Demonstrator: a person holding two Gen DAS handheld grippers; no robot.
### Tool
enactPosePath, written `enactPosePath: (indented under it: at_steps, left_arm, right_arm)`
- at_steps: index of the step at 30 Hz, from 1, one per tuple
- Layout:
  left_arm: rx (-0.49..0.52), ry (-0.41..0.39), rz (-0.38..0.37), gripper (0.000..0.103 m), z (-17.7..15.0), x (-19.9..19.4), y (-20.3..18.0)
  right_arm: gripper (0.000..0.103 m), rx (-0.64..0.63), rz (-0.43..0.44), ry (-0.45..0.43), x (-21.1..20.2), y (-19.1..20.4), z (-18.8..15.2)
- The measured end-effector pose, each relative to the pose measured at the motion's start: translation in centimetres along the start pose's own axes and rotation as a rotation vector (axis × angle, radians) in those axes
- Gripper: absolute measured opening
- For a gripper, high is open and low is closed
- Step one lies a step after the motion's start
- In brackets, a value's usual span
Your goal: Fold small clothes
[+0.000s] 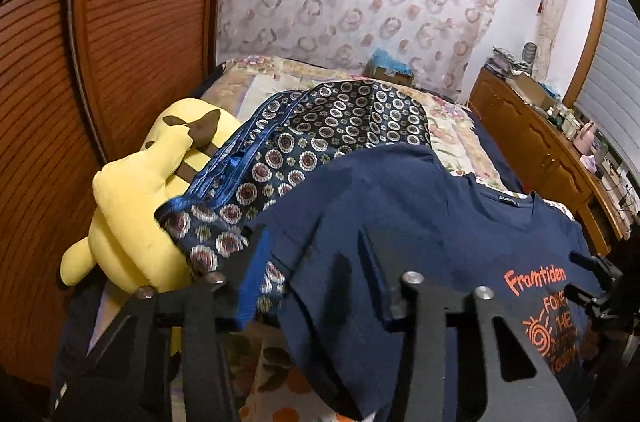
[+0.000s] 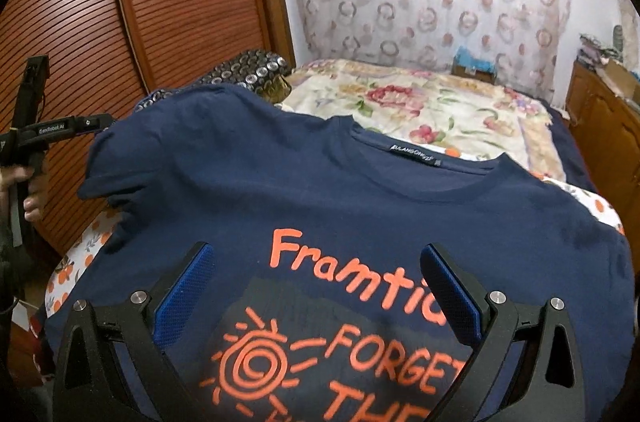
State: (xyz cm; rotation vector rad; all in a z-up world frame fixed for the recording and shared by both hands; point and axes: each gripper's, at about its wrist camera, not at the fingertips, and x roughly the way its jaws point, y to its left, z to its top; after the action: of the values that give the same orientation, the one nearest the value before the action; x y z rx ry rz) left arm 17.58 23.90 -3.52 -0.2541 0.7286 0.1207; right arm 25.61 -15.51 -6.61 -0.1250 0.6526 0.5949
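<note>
A navy T-shirt [image 2: 360, 190] with orange "Framtiden" print lies spread front-up on the bed, collar away from me. My right gripper [image 2: 316, 248] hovers over the print, jaws wide open, blue pads [image 2: 188, 286] clear of the cloth. My left gripper [image 1: 314, 238] is at the shirt's left sleeve [image 1: 320, 206]. Its jaws stand partly apart with sleeve cloth between them, blurred, and no firm pinch shows. From the right wrist view the left gripper [image 2: 96, 121] sits at the sleeve's edge, held by a hand [image 2: 28, 190].
A yellow plush toy [image 1: 132, 190] and a dark blue patterned cloth [image 1: 320, 126] lie left of the shirt. A floral bedspread [image 2: 440, 110] stretches behind. A louvred wooden wardrobe [image 2: 180, 2] stands left, a cluttered wooden dresser [image 1: 540, 142] right, a cardboard box [image 1: 390, 68] by the curtain.
</note>
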Motion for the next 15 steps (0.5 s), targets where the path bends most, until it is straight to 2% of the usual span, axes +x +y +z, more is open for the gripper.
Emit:
enactPosePath:
  at_steps: [5,10,14,15]
  left_arm:
    - [-0.003,0.056,0.05,0.04,0.8,1.6,1.1]
    - [-0.041,0.121,0.056,0.04,0.4,3.3,2.7]
    - [-0.03,0.122,0.042,0.04,0.3,3.6,2.4]
    - [-0.014,0.113,0.038,0.036,0.4,3.5,2.1]
  right_arm:
    - [0.102,0.006,0.016,0.038,2.1,-0.5,1.3]
    - [0.102,0.001,0.018,0.057,3.5,-0.6,2.1]
    - [0.102,0.003,0.018,0.057,4.2,-1.2,2.3]
    - [0.102,0.004,0.017,0.054,4.2,-1.1,2.2]
